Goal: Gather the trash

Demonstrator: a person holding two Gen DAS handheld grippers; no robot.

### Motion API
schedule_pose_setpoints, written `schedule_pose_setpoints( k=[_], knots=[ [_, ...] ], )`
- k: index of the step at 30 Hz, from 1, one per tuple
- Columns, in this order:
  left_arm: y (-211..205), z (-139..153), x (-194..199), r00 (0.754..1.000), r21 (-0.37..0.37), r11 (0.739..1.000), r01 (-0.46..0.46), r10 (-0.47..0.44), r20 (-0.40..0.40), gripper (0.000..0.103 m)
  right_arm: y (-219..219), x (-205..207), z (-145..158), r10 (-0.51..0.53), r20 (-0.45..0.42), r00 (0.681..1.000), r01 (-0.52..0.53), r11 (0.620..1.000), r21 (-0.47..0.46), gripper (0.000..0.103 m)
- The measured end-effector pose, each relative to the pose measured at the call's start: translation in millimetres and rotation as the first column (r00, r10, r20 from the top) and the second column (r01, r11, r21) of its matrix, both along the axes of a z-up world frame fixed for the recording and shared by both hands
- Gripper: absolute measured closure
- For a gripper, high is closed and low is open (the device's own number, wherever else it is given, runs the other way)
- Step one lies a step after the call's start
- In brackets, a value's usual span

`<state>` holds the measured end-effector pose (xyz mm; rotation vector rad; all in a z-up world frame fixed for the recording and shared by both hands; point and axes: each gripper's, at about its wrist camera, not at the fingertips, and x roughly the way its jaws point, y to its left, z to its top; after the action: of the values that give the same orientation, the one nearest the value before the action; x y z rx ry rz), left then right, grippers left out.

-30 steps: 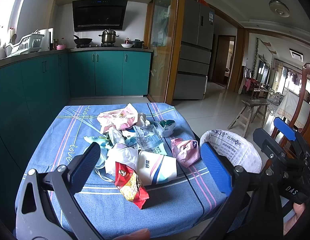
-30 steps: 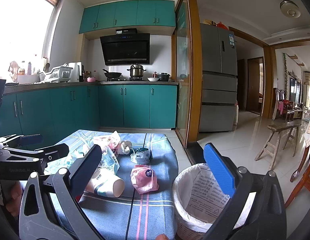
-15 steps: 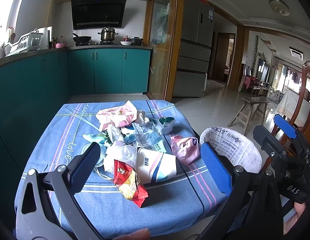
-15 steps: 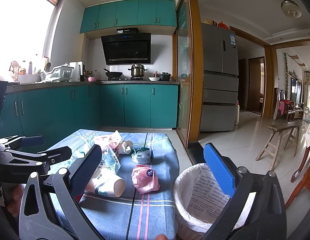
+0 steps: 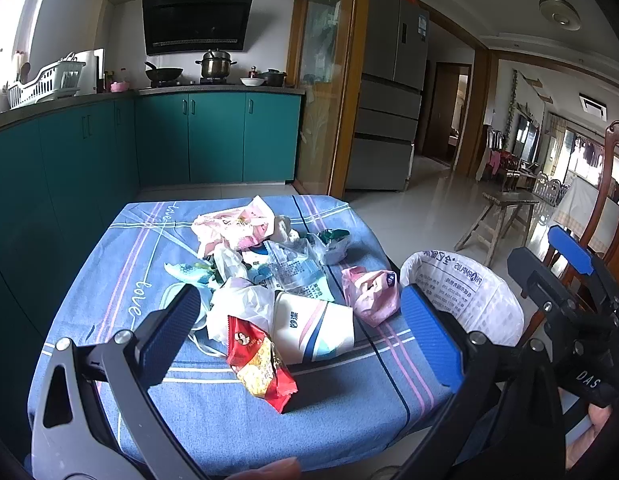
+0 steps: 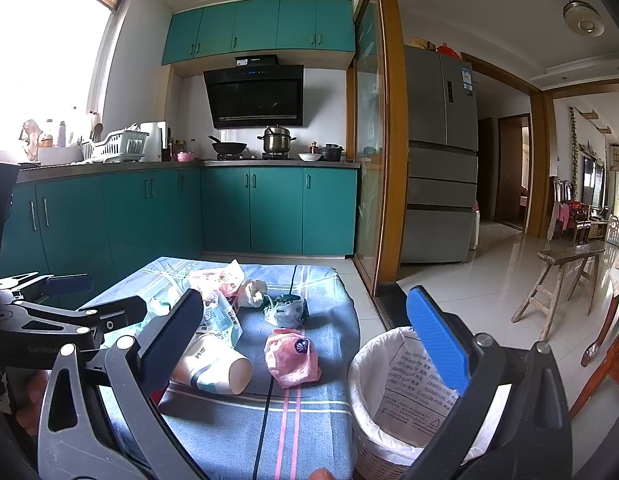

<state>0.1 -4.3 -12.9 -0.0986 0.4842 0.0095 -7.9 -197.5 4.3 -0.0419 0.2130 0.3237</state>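
Note:
A heap of trash lies on the blue-clothed table (image 5: pixel 109 280): a red snack packet (image 5: pixel 259 364) nearest me, a tipped white paper cup (image 5: pixel 313 330), a pink wrapper (image 5: pixel 371 294), clear and white plastic bags (image 5: pixel 293 268). My left gripper (image 5: pixel 301 340) hovers open above the near part of the heap, holding nothing. To the table's right stands a white-lined bin (image 5: pixel 465 296). In the right wrist view my right gripper (image 6: pixel 313 344) is open and empty, with the cup (image 6: pixel 213 368), the pink wrapper (image 6: pixel 291 358) and the bin (image 6: pixel 397 392) ahead of it.
Teal kitchen cabinets (image 5: pixel 213 136) run along the left and back walls. A wooden stool (image 5: pixel 501 216) stands on the tiled floor to the right, and a wooden chair back (image 5: pixel 613 184) rises at the far right. A grey fridge (image 6: pixel 441 152) stands beyond the glass door frame.
The left wrist view has dipped slightly, so the trash sits a little higher in frame. Both grippers stay open and nothing on the table has moved.

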Motion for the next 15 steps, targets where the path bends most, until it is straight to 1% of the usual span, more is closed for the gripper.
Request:
schedule_pose_setpoints(
  k=[15],
  knots=[
    [2.3, -5.1, 4.6, 0.999, -0.003, 1.0, -0.006, 0.006, -0.035, 0.003, -4.0, 2.9, -3.4, -0.005, -0.008, 1.0, 0.005, 1.0, 0.003, 0.003]
  ],
)
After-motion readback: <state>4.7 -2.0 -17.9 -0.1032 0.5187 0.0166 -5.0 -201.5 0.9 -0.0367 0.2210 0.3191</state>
